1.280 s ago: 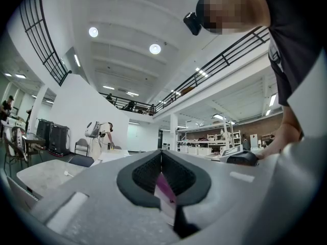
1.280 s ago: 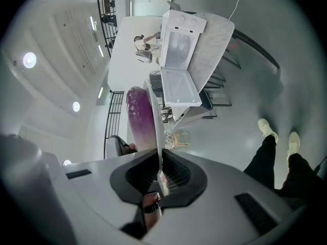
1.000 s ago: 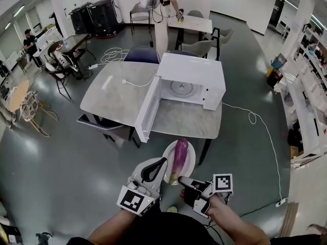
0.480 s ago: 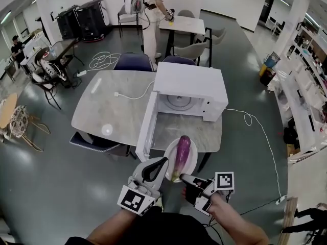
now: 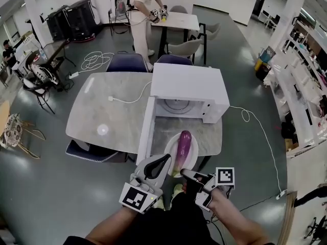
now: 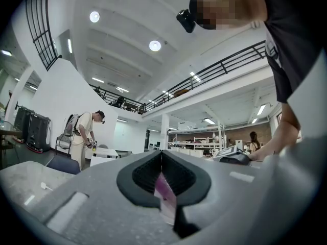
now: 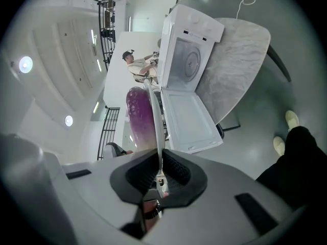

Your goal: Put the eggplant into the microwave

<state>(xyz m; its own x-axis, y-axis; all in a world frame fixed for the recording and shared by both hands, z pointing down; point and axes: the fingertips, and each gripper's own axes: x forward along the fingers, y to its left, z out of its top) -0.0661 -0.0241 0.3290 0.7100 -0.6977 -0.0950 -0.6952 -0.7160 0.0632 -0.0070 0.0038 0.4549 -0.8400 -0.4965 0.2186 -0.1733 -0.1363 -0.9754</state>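
**Step in hand:** carrying to the oven. The eggplant (image 5: 182,144) lies lengthwise on a white plate (image 5: 192,153), which is held in the air at the near edge of the table (image 5: 112,116), just in front of the microwave (image 5: 186,83). It is not yet inside.

**Grip:** both claws are clamped on the plate's near rim, not on the eggplant.
- The left gripper (image 5: 164,161) has its pads closed on a thin pale edge, seen in its own view.
- The right gripper (image 5: 185,174) pinches the rim edge-on, with the eggplant lying just beyond its jaws.

**Next move, as judged:** carry the plate level and straight away from the person, over the bare strip of tabletop and into the open cavity. Lower it onto the glass turntable (image 5: 177,106) before either claw lets go. Any tilt could roll the eggplant off.

**Obstructions:**
- The door (image 5: 146,129) stands fully open to the left of the cavity, close beside the left gripper's path.
- The opening itself is unobstructed.

**Surroundings:**
- A white cord (image 5: 130,100) runs across the table to the left, away from the route.
- A dark chair (image 5: 94,149) stands at the near-left edge.
- A cable (image 5: 255,131) trails on the floor to the right.
- A person (image 5: 139,14) works at a far table, well apart.
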